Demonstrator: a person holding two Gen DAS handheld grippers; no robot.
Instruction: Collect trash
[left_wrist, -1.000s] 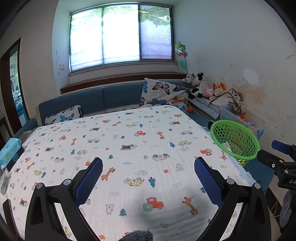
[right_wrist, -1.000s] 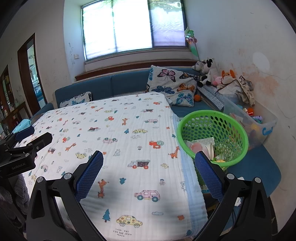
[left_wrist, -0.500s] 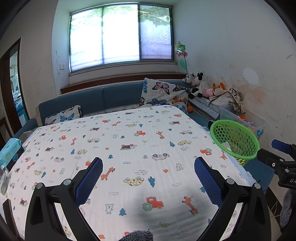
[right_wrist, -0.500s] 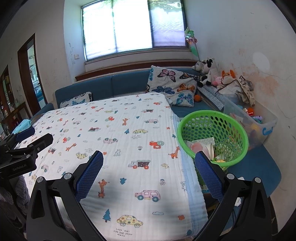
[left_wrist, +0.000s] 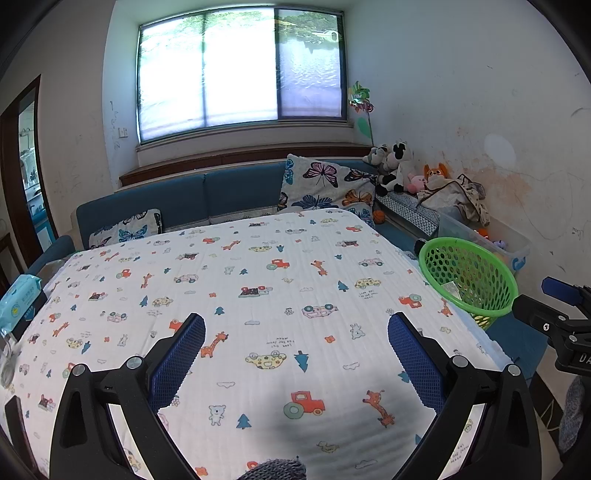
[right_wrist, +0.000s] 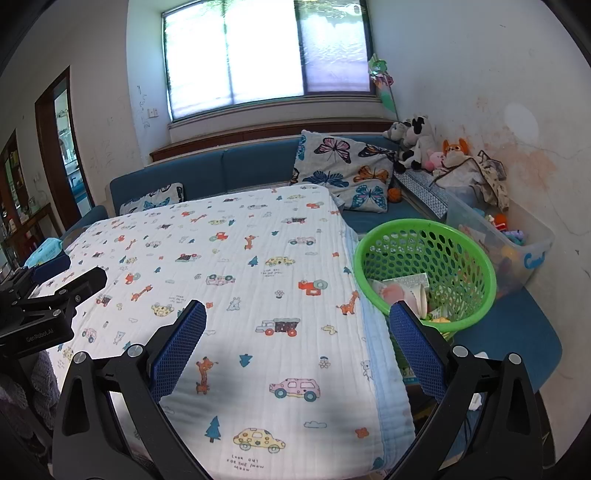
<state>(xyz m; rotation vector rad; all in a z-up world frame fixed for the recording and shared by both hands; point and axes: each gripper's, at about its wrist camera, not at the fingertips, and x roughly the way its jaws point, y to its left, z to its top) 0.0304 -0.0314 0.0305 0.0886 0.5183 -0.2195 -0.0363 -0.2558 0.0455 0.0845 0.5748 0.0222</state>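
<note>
A green plastic basket (right_wrist: 424, 273) stands on a blue seat just right of the table and holds trash: paper cups and wrappers (right_wrist: 402, 291). It also shows in the left wrist view (left_wrist: 467, 275). The table is covered by a white cartoon-print cloth (left_wrist: 258, 295), which also shows in the right wrist view (right_wrist: 240, 277). My left gripper (left_wrist: 295, 354) is open and empty above the table's near middle. My right gripper (right_wrist: 297, 350) is open and empty above the table's near right edge, beside the basket.
A blue wet-wipes pack (left_wrist: 18, 302) lies at the table's left edge. A blue sofa (left_wrist: 207, 199) with butterfly pillows (left_wrist: 325, 184) runs behind. Plush toys (left_wrist: 395, 166) and a clear toy bin (right_wrist: 498, 240) line the right wall.
</note>
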